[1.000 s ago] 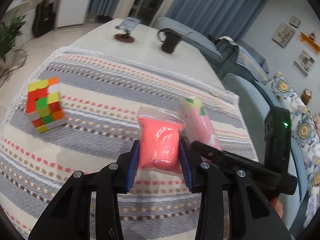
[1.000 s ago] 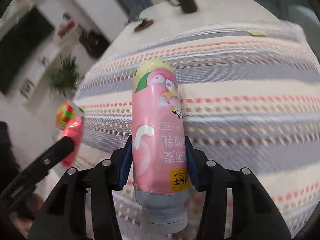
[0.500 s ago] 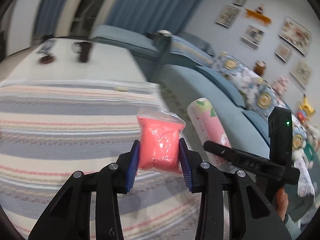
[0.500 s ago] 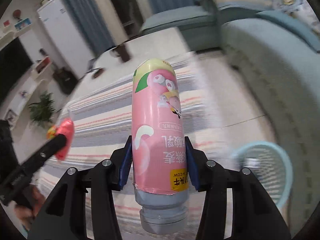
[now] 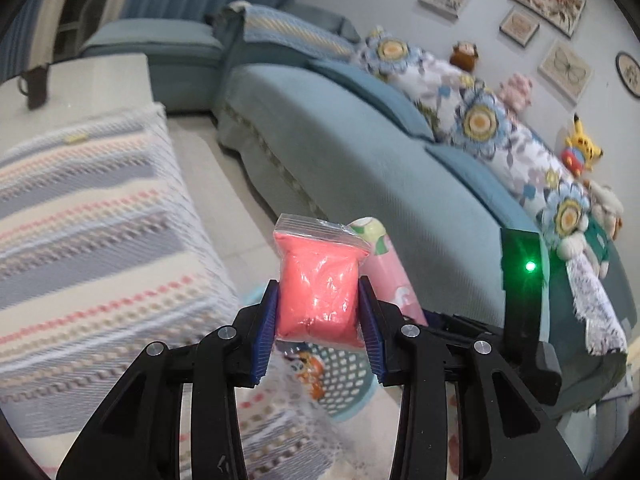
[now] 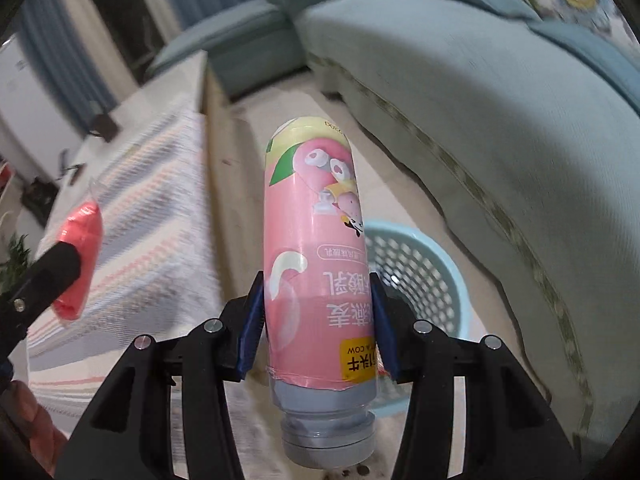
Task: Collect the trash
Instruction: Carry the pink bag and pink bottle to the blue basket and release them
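Both views swung off striped cloth toward sofa. Left gripper clamps pink bag; right gripper clamps pink bottle (cap toward camera). Blue basket at 3 o'clock of bottle.

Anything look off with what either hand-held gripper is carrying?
Only the pink bottle: the right hand-held gripper holds it upside down, neck toward the camera. The left hand-held gripper squeezes the pink bag; nothing spilled.

Pink bag and pink bottle held above blue basket.
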A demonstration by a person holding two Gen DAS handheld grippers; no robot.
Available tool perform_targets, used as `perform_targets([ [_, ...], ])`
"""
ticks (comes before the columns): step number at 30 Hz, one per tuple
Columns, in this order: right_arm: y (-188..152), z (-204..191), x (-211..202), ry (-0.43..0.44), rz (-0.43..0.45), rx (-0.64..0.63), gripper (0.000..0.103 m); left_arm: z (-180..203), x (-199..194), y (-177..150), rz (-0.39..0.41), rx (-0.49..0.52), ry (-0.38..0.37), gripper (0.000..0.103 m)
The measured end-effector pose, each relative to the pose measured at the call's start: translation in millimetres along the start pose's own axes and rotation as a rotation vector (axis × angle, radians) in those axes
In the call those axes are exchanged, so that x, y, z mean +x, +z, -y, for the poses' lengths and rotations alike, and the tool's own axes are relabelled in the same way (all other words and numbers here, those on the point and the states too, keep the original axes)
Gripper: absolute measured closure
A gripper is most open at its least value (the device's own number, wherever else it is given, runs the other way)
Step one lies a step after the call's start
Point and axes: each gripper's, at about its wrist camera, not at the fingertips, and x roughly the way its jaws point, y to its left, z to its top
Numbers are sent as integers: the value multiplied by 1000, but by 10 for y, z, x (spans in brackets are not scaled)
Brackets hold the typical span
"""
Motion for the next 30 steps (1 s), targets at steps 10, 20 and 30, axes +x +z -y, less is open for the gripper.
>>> perform_targets([
  [10,-89,446,377,16,-66,176,48,67,442,-174,-54,16,6,46],
  [20,-89,125,-115,20,5,130,48,-2,-171,-251,-1,10,47,39],
  [30,-412,-536,-1189,-67,234,54,44,356,-1355,-404,196,59,122,21],
])
